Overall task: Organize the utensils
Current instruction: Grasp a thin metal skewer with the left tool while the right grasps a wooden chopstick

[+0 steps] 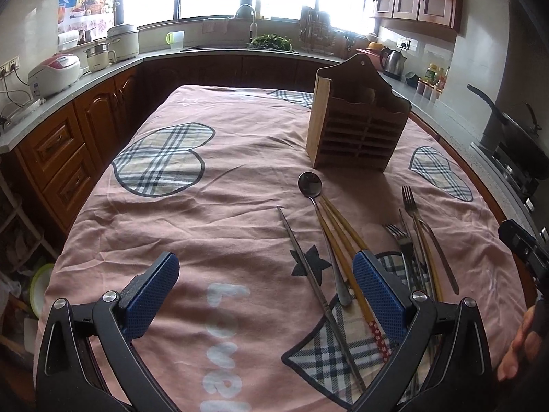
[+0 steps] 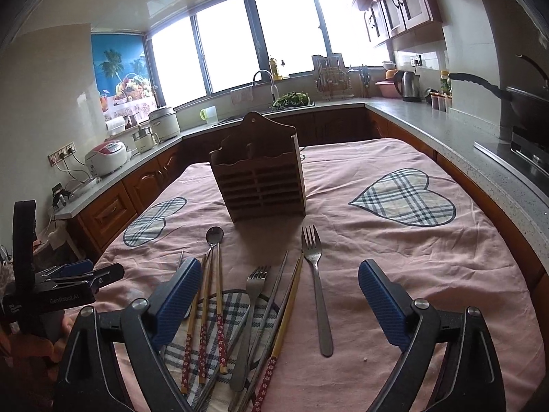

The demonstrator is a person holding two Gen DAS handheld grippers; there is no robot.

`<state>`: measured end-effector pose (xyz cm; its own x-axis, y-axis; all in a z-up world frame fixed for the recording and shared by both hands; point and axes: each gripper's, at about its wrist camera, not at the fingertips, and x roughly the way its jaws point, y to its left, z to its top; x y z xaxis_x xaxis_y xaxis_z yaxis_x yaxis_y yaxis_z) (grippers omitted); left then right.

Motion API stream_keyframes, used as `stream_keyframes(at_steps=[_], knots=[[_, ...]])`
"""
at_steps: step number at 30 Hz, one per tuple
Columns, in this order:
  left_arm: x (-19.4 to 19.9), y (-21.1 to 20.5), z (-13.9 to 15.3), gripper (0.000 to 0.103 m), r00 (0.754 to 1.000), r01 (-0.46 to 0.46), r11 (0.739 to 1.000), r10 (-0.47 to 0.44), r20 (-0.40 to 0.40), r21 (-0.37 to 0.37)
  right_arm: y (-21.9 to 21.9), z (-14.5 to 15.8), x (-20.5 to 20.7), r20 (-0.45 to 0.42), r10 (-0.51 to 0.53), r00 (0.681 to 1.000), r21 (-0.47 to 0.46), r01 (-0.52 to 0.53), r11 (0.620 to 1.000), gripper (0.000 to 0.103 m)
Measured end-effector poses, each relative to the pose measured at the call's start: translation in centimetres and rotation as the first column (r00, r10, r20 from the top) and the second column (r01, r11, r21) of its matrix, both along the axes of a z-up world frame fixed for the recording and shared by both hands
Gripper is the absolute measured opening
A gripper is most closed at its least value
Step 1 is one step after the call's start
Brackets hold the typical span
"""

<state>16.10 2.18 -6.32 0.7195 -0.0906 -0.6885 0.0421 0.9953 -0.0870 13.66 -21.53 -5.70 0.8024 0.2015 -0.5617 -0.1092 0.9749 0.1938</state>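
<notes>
A slatted wooden utensil holder [image 1: 357, 130] [image 2: 260, 178] stands upright mid-table. In front of it, loose on the cloth, lie a steel spoon [image 1: 310, 183] [image 2: 214, 235], a long fork [image 1: 410, 202] [image 2: 317, 274], a second fork [image 1: 398, 237] [image 2: 254, 295], wooden chopsticks with red flowered ends [image 1: 339, 233] [image 2: 206, 309] and a thin metal chopstick [image 1: 308, 274]. My left gripper [image 1: 267, 292] hovers open to the left of the pile, its right pad over the chopsticks. My right gripper [image 2: 281, 292] hangs open above the forks and chopsticks, touching none.
A pink tablecloth [image 1: 206, 206] with plaid hearts covers the table. Grey counters with brown cabinets ring it, bearing a rice cooker [image 1: 55, 72], a kettle [image 2: 408, 86] and a wok [image 2: 525, 99]. A hand [image 1: 518, 346] shows at the lower right edge.
</notes>
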Motion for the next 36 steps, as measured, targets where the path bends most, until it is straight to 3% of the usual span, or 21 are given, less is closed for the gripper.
stream_keyframes(at_steps=[2,4,7,12,20,33,36], knots=[[1.1,0.0,-0.5,0.102,1.0,0.005,1.0,-0.005,-0.023,-0.004,0.2,-0.9,1.4,-0.044,0.012,0.999,0.006,-0.011,1.0,0.073],[2.2,0.1,-1.1,0.099,0.999,0.009,1.0,-0.01,-0.047,-0.006,0.4,-2.0,2.9,-0.091,0.023,0.996,0.012,-0.022,1.0,0.054],[3.8,0.0,-1.9,0.092,0.996,0.02,1.0,-0.021,-0.086,-0.009,0.4,-3.6,4.9,-0.159,0.028,0.987,0.017,-0.025,1.0,0.036],[5.9,-0.3,-3.3,0.082,0.989,0.037,0.999,-0.039,-0.14,-0.019,0.4,-5.7,7.6,-0.24,0.022,0.97,0.021,-0.018,1.0,0.017],[8.8,-0.8,-5.2,0.069,0.975,0.061,0.998,-0.061,-0.214,-0.007,0.3,-8.3,10.1,-0.344,0.003,0.939,-0.018,-0.009,1.0,0.011],[10.8,-2.1,-6.2,0.052,0.971,0.105,0.993,-0.091,-0.223,0.048,0.2,-8.9,12.8,-0.379,0.043,0.924,0.038,-0.031,0.999,0.007],[10.9,-2.4,-6.1,0.031,0.972,0.114,0.991,-0.098,-0.213,0.063,0.1,-9.0,13.4,-0.38,0.053,0.923,0.053,-0.035,0.998,0.007]])
